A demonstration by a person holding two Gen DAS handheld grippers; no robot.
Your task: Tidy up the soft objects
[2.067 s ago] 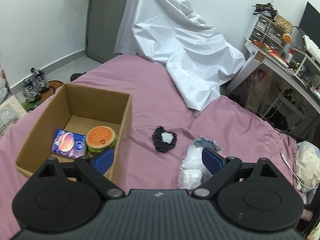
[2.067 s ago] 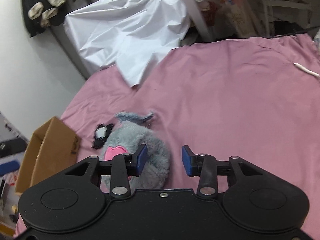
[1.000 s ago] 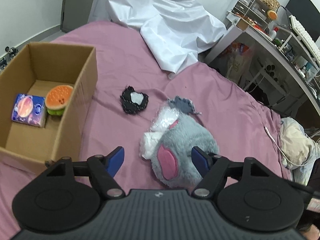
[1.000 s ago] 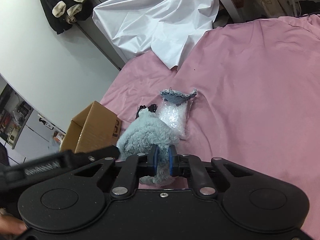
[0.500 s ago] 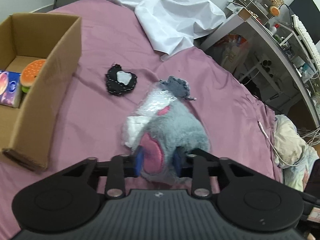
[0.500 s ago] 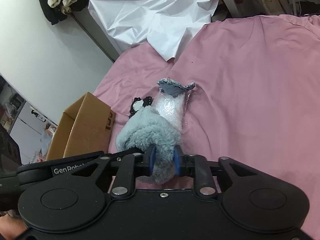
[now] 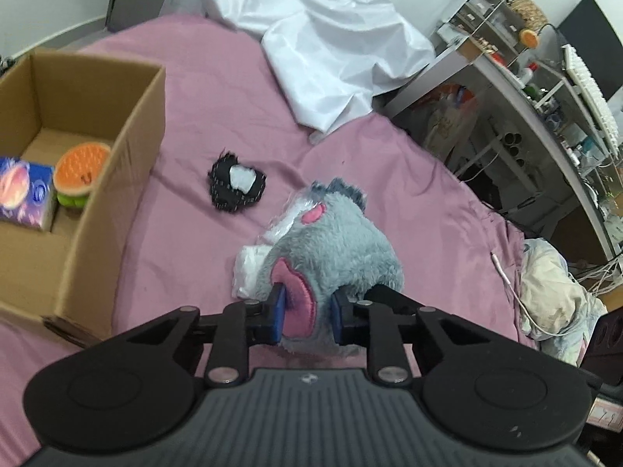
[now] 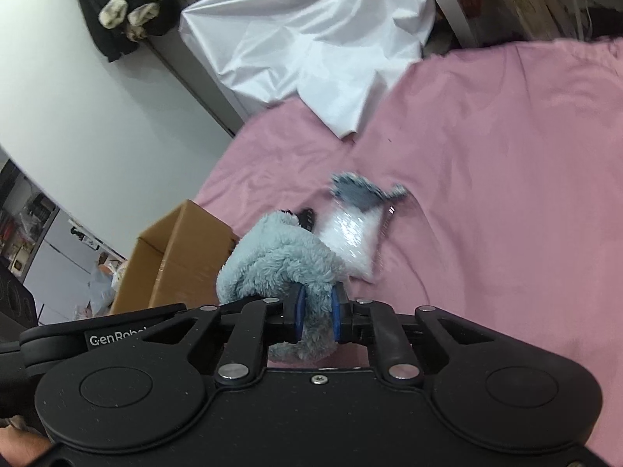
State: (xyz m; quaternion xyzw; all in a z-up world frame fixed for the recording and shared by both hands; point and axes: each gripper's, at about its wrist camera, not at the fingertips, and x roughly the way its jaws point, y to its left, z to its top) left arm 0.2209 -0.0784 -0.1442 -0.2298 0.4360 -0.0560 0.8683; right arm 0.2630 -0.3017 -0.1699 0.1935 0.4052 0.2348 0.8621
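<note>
A grey plush toy (image 7: 335, 249) with pink patches is held over the pink bed by both grippers. My left gripper (image 7: 306, 309) is shut on its near end by a pink patch. My right gripper (image 8: 314, 317) is shut on another part of the same grey plush toy (image 8: 278, 260). A clear plastic bag with a grey fuzzy piece (image 8: 356, 233) lies on the bed beyond it. A small black and white soft piece (image 7: 235, 185) lies on the sheet. The open cardboard box (image 7: 128, 144) at left holds a burger plush (image 7: 78, 175) and a blue tissue pack (image 7: 23, 190).
A crumpled white sheet (image 7: 323, 35) covers the far end of the bed. A cluttered desk and shelves (image 7: 545, 89) stand at right. A white cable (image 7: 518, 303) and a cream bundle (image 7: 553, 299) lie at the bed's right edge. The box also shows in the right wrist view (image 8: 175, 257).
Both grippers closed on the grey plush toy and lifted it off the bed. It now hangs between them, a little nearer the box.
</note>
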